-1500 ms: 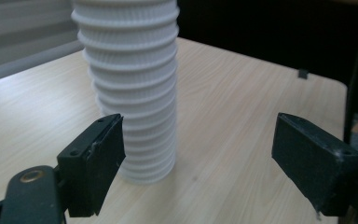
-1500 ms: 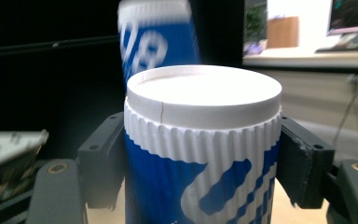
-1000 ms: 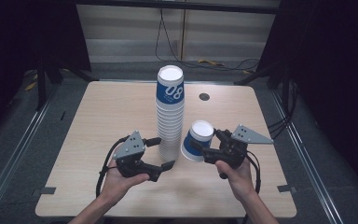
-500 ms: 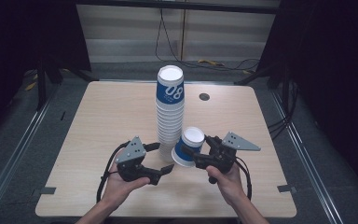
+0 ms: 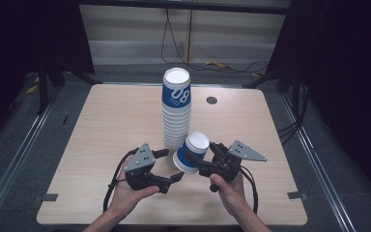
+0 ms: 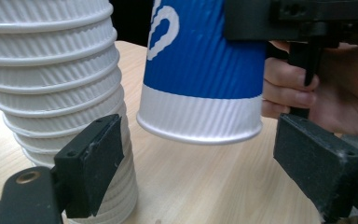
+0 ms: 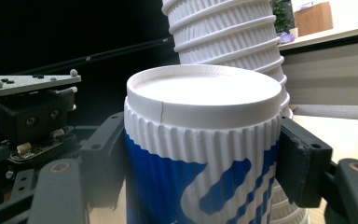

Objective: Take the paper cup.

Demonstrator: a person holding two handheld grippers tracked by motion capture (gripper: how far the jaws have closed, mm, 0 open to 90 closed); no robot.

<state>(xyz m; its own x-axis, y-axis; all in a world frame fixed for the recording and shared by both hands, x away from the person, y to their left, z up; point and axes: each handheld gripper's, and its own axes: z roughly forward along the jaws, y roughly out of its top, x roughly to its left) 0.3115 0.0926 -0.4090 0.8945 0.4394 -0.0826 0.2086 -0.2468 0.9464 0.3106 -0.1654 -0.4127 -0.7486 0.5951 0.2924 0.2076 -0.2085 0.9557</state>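
Note:
A tall stack of ribbed white paper cups, topped by a blue-and-white one, stands at the middle of the wooden table. My right gripper is shut on a single blue-and-white cup, holding it tilted just above the table, right in front of the stack. In the right gripper view the cup sits squeezed between both jaws, open rim upward. My left gripper is open, and in the left gripper view the cup's white base hangs between and just beyond its pads. The stack stands at that view's left.
A small dark round hole lies in the table behind the stack to the right. Cables run over the floor beyond the far edge. Metal rails flank the table on both sides.
My right gripper has carried the cup leftward and nearer, to the mouth of my left gripper. The left gripper has drawn slightly nearer the front edge and stays open.

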